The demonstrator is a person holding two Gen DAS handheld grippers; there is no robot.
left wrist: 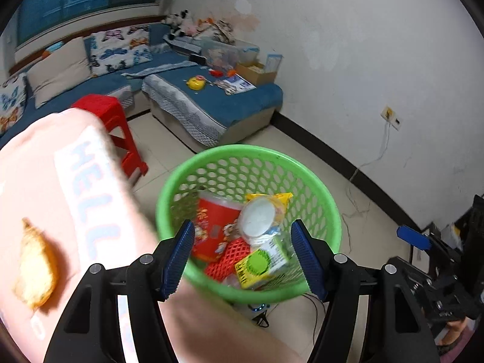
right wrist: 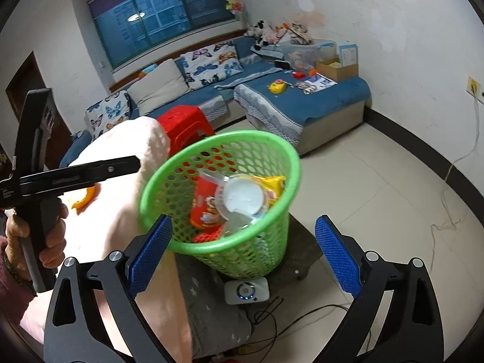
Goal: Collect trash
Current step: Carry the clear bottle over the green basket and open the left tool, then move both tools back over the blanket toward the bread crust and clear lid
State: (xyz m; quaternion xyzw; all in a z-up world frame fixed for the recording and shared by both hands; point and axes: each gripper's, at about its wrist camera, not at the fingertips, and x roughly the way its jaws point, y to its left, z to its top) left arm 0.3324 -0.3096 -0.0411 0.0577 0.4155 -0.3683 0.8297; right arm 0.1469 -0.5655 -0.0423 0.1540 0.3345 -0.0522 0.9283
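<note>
green mesh basket (left wrist: pixel 251 163) sits on a low dark stool (right wrist: pixel 305 254), just beside a pink cloth-covered surface (left wrist: pixel 36 181). the basket is partly filled: a red snack cup (left wrist: pixel 214 227) lying on its side, a clear cup with a white lid (left wrist: pixel 257 216) against it, a yellow wrapper (left wrist: pixel 279 198) behind, red foam netting (left wrist: pixel 231 255) lower down, and a yellow-green carton (left wrist: pixel 261 264) toward the near wall.

left gripper (left wrist: pixel 243 260) hangs over the near rim of the basket, blue pads (left wrist: pixel 178 260) spread wide, nothing between them. from the right wrist view its black body crosses above the cloth, held by a hand (right wrist: pixel 45 236) in a dark red sleeve.

right gripper (right wrist: pixel 242 254) also faces the basket from slightly farther back, its fingers (right wrist: pixel 151 254) wide apart and holding nothing; the basket's near side shows between them.

an orange peel (left wrist: pixel 36 267) lies on the pink cloth, well to the left of the basket, blurred. the cloth carries a white strip with pale blue lettering (left wrist: pixel 87 193).

red plastic stool (left wrist: pixel 112 121) stands behind the cloth. blue corner sofa (right wrist: pixel 302 96) along the far wall, butterfly cushions (right wrist: pixel 211 66) on it. a small white device (right wrist: pixel 246 290) with a lit ring lies on the floor tiles by the dark stool, cables around it.
</note>
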